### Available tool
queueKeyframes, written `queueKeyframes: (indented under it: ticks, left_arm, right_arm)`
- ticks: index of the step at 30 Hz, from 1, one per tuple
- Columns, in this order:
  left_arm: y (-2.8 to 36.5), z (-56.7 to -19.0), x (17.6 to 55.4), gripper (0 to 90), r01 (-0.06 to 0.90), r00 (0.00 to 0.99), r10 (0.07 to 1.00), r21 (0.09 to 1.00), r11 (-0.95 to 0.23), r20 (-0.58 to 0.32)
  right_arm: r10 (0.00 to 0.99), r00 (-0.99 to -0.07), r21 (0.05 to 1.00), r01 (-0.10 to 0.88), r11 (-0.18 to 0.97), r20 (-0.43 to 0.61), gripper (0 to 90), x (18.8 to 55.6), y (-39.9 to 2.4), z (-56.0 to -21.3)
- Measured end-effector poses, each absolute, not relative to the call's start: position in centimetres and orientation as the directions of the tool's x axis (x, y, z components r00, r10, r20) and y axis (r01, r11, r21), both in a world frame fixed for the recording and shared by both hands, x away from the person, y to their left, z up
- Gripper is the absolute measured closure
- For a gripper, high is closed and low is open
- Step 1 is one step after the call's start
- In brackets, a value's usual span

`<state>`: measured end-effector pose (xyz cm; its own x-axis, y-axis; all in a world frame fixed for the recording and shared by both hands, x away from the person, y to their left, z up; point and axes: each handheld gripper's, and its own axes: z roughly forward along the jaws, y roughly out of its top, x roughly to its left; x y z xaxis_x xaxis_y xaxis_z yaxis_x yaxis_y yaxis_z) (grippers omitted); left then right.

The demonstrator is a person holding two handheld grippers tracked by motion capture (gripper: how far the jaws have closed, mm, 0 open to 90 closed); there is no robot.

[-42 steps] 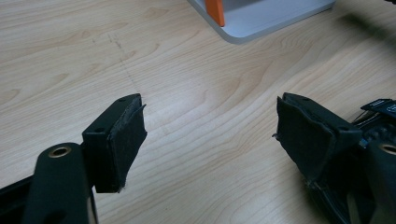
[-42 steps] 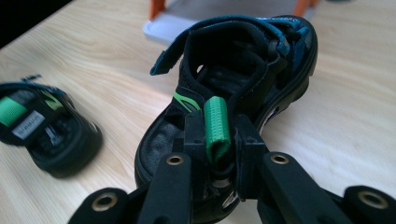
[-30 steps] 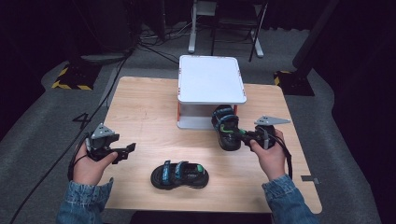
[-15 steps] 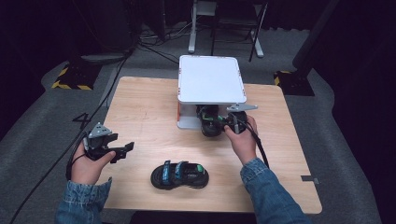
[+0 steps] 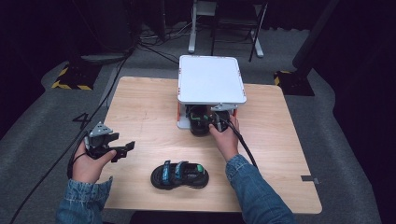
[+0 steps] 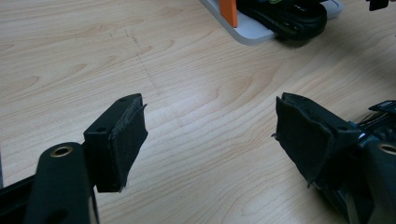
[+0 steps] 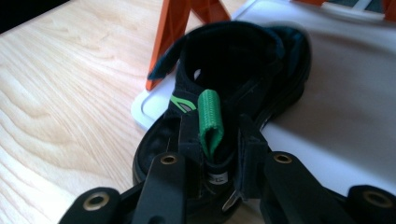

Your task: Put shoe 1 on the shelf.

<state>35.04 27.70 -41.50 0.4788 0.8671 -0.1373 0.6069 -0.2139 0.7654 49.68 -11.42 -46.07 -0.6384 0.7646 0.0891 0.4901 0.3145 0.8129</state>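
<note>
Here, room: dark, grey floor, cables beyond the left gripper (image 5: 122,148).
Table (image 5: 144,107): pale wood under both grippers.
Shelf (image 5: 211,79): white, orange-legged, ahead of the right gripper (image 7: 217,161).
Change: right gripper has pushed its sandal (image 7: 233,88) onto the shelf base; earlier it hung outside.
Other sandal (image 5: 180,173): unmoved, between the forearms.
Right jaws: clenched on the sandal's heel strap.
Left jaws: released, wide apart.
</note>
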Motion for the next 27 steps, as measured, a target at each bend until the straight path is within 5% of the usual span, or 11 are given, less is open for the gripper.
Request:
queueKeyframes:
  ticks: [10, 15, 20, 27]
  left_arm:
    - [27.4, -41.4, 35.1, 24.8, 0.608, 0.488, 0.862, 0.762, -0.224, -0.136]
    - [27.4, -41.5, 35.1, 24.8, 0.61, 0.485, 0.863, 0.761, -0.221, -0.138]
    - [27.2, -41.7, 35.2, 24.8, 0.613, 0.487, 0.863, 0.757, -0.226, -0.136]
    - [26.9, -41.7, 35.3, 24.7, 0.614, 0.495, 0.858, 0.754, -0.234, -0.136]
  right_arm:
    - [0.768, -0.64, 0.836, 0.42, 0.353, -0.003, 33.1, 48.3, -11.8, -45.0]
    - [0.764, -0.645, 0.829, 0.412, 0.378, -0.027, 32.9, 46.3, -12.6, -44.2]
    - [0.744, -0.668, 0.779, 0.464, 0.423, -0.006, 51.2, 43.9, -13.1, -45.2]
    - [0.755, -0.651, 0.778, 0.431, 0.458, -0.083, 40.9, 44.0, -11.2, -48.1]
